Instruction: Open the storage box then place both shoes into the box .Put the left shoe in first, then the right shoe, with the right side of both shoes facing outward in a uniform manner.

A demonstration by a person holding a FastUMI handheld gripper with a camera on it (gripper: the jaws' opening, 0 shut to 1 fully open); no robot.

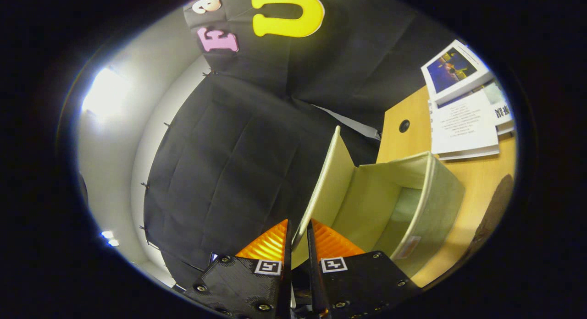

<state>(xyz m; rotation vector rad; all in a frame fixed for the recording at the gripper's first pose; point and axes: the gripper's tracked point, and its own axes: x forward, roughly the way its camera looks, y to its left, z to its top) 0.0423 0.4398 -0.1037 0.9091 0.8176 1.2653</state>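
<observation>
Black cloth drapes the booth's wall (238,158) straight ahead at twelve o'clock, with a pale painted wall (114,140) beyond it round at nine o'clock and a bright light (103,90) glaring high on that side. At about three o'clock lies a light wooden tabletop (472,190) with a small dark round hole (404,126) near its far end.

On that tabletop sits the pale green fabric storage box (412,209), open, its inside showing. Its flat pale green lid flap (328,181) stands raised on edge at the box's near side, running from one o'clock down toward the fingers.

The fingers (299,239) are closed on the lower edge of this flap: one finger lies on each face of the panel, the flap's rim pinched in the narrow gap between them. The box body lies just beyond and to the three o'clock side of the fingers.

Further along the tabletop, at about two o'clock, a stack of white printed booklets (463,122) rests well apart from the box, the topmost bearing a dark blue picture. A dark rounded shape (495,213) sits at the tabletop's four o'clock rim; what it is cannot be told.
</observation>
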